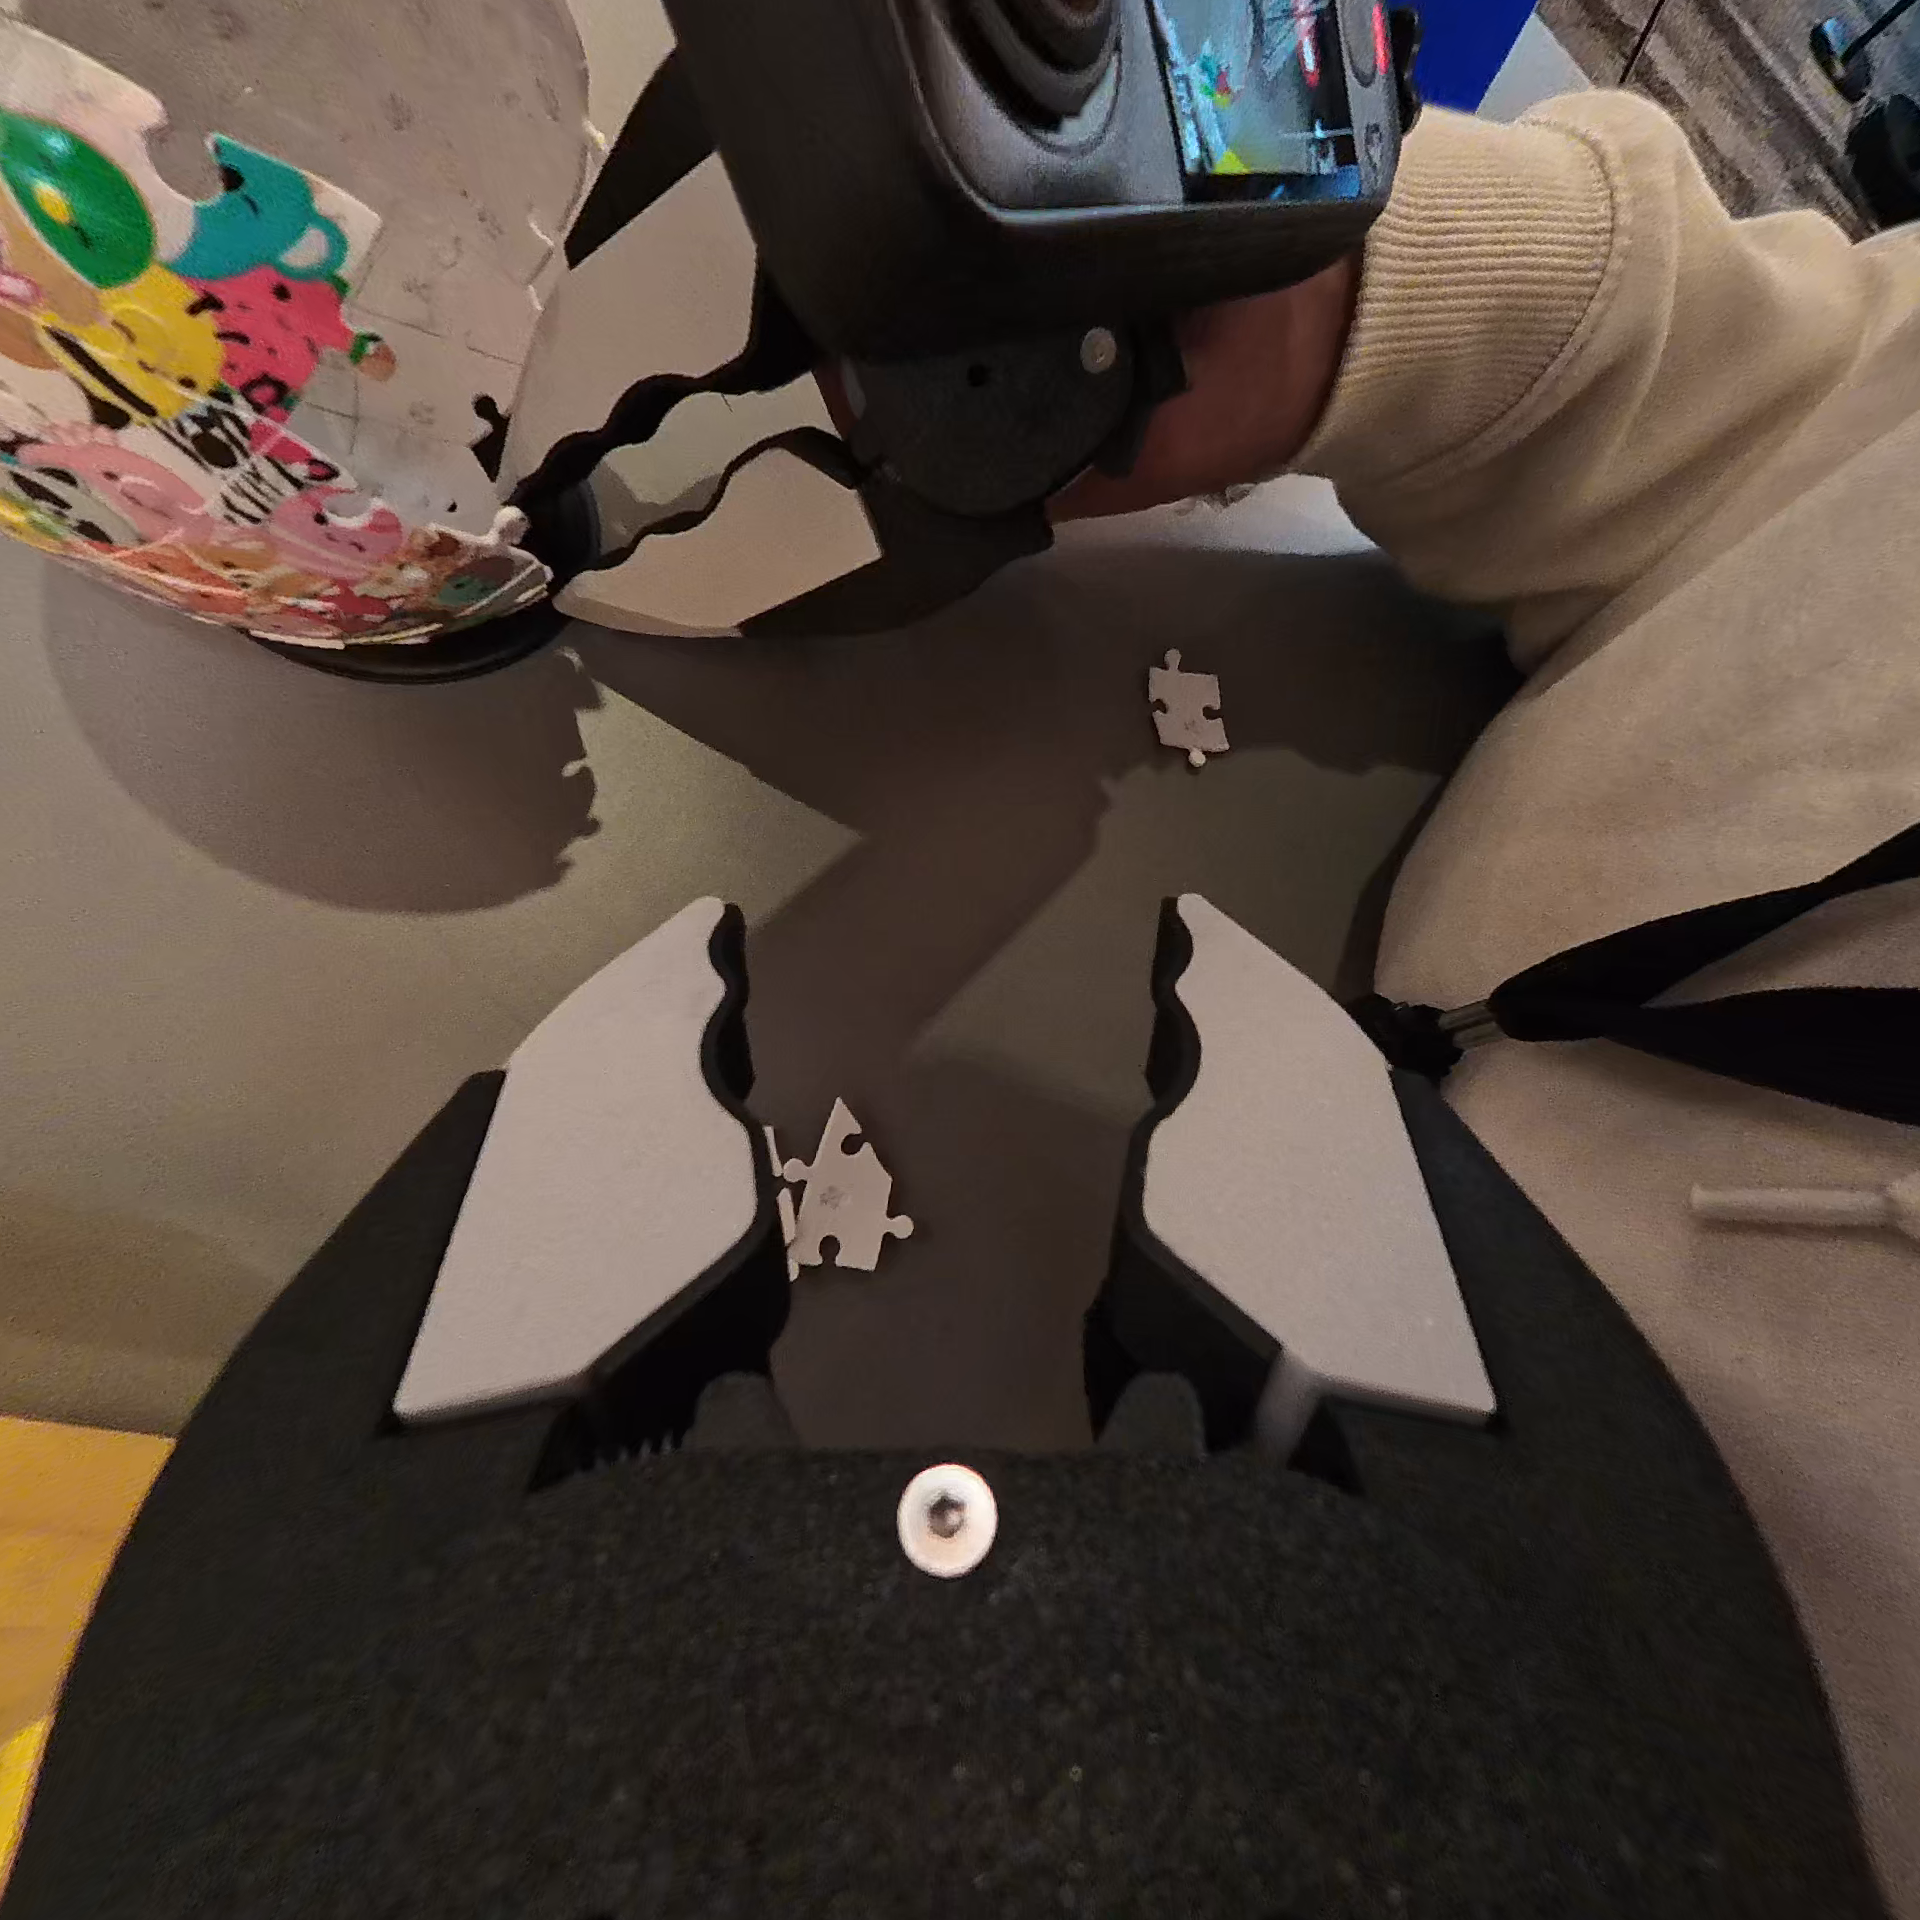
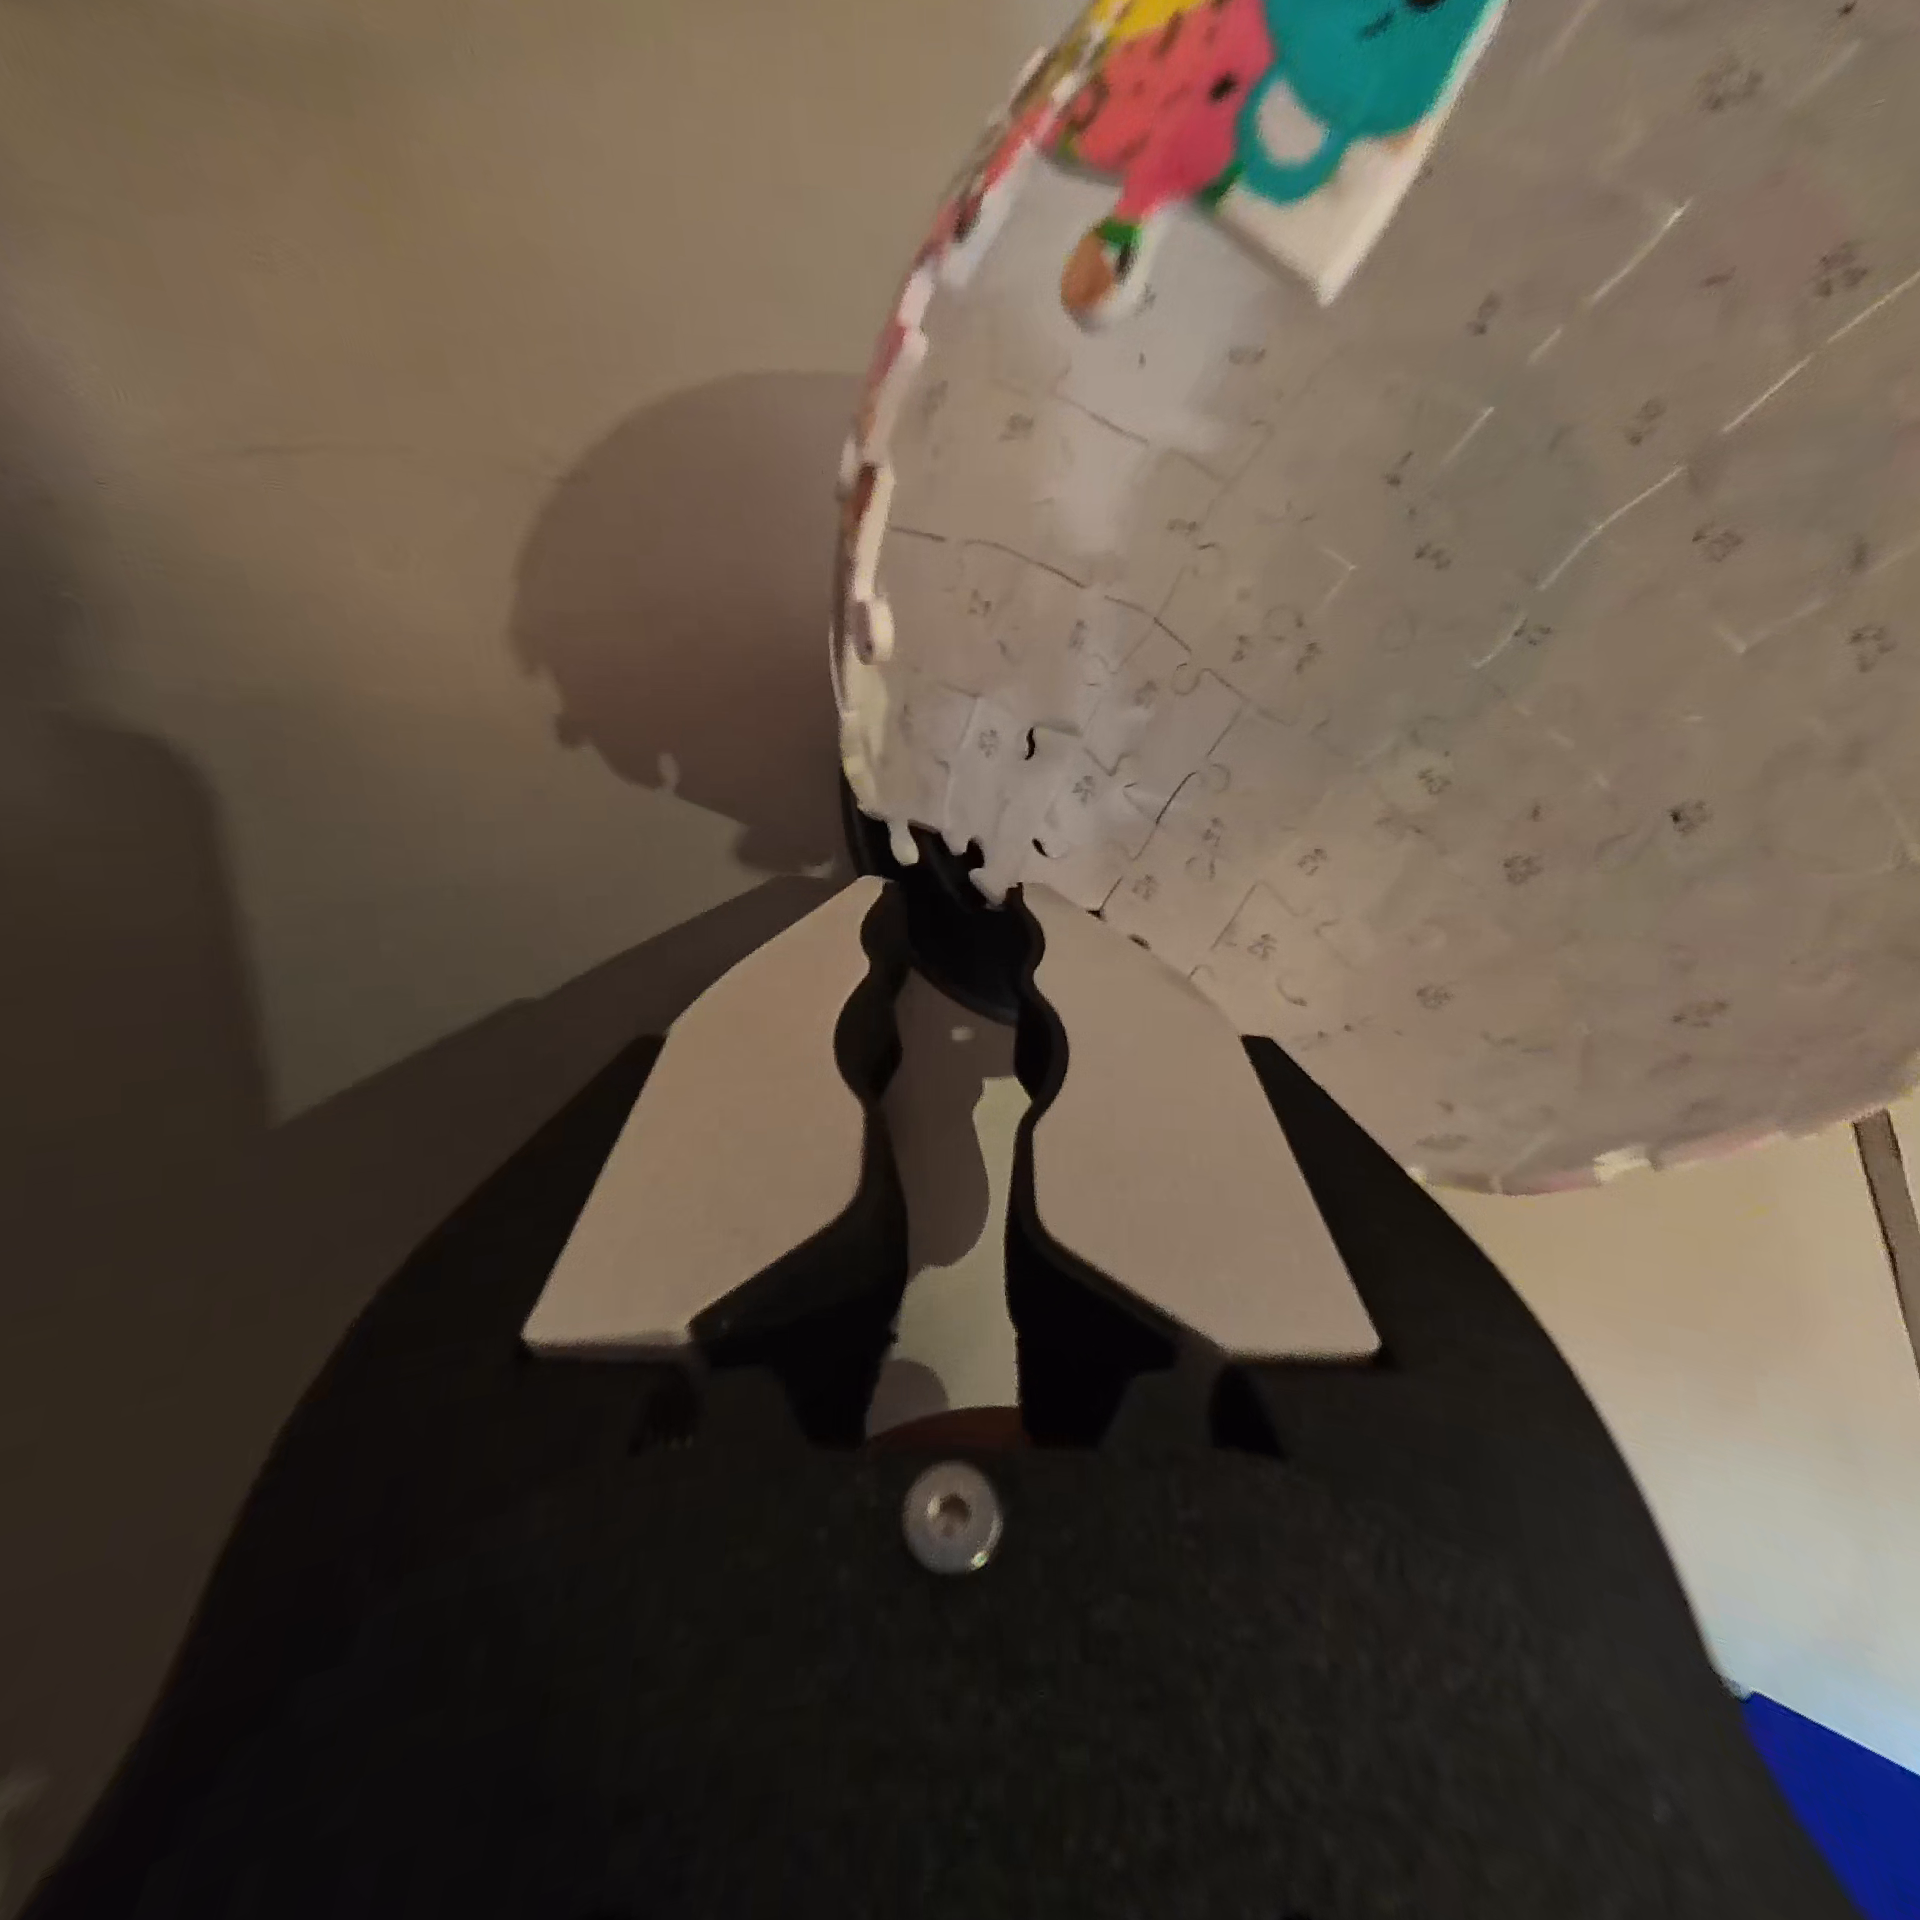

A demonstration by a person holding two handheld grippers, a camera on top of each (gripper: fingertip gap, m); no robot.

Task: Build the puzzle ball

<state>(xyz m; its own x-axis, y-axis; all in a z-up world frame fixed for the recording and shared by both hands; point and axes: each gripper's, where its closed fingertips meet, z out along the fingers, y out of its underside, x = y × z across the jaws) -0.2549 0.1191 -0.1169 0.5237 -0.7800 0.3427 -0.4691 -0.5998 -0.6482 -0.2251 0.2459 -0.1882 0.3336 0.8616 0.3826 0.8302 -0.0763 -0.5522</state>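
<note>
Right gripper (image 2: 951, 914) has its jaws nearly together, nipping the jagged lower edge of the half-built puzzle ball (image 1: 239, 416) where it meets its dark stand (image 1: 447, 655); whether they truly pinch a tab I cannot tell. Left gripper (image 1: 951, 997) hangs spread and empty above the bench (image 1: 260, 1039), loose white pieces (image 1: 842, 1195) just beside its left finger, another piece (image 1: 1187, 707) farther off; I judge a hard tug could pop joints or tip the shell; my sleeve (image 1: 1558, 364) crowds the reach.
</note>
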